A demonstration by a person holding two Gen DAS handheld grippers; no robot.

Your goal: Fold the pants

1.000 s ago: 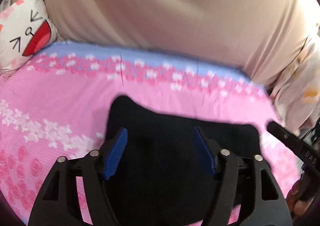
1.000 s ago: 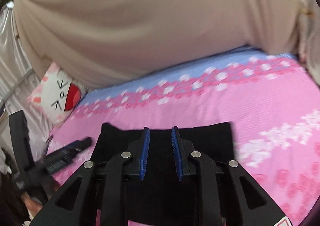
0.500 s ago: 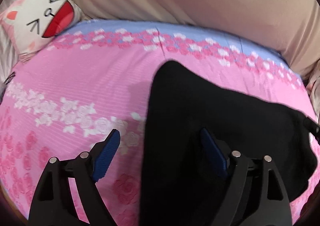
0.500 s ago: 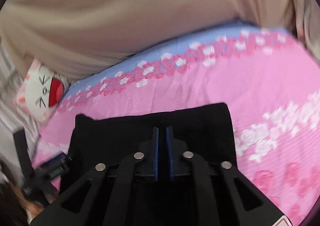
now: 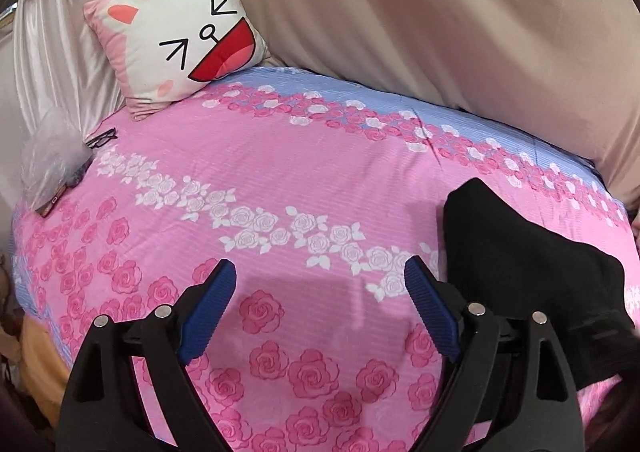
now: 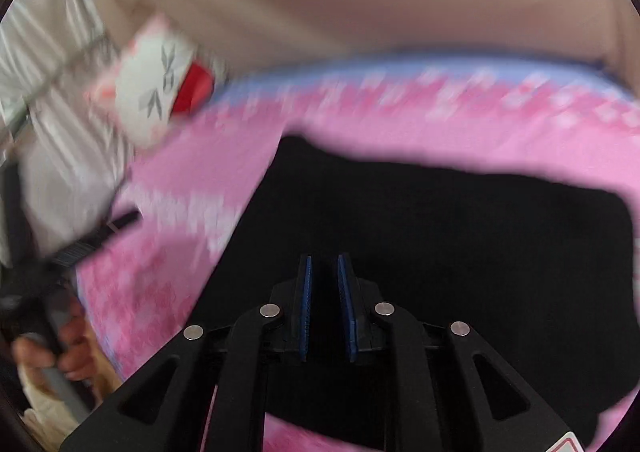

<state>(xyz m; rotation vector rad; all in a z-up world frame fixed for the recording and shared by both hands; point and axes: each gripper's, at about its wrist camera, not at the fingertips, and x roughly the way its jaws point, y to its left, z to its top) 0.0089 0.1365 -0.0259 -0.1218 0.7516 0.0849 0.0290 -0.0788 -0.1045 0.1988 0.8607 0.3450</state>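
Observation:
The black pants (image 5: 512,252) lie folded on the pink rose bedsheet (image 5: 280,171), at the right of the left wrist view. My left gripper (image 5: 319,268) hangs over bare sheet just left of them, its jaws opening wide with nothing between them. In the blurred right wrist view the pants (image 6: 440,211) fill the middle. My right gripper (image 6: 323,264) is low over them, its jaws opening from a narrow gap. Black cloth lies behind the blue pads, so whether any is pinched between them does not show.
A cat-face pillow (image 5: 176,31) leans on the beige curtain (image 5: 440,11) at the bed's far left corner. Glasses (image 5: 102,138) and a plastic bag (image 5: 48,159) lie at the left edge. A hand (image 6: 68,348) holds the left gripper's handle at the right wrist view's left edge.
My left gripper spread wider and swung left off the pants onto bare sheet. The right gripper closed almost fully, then parted slightly, and dropped closer over the pants.

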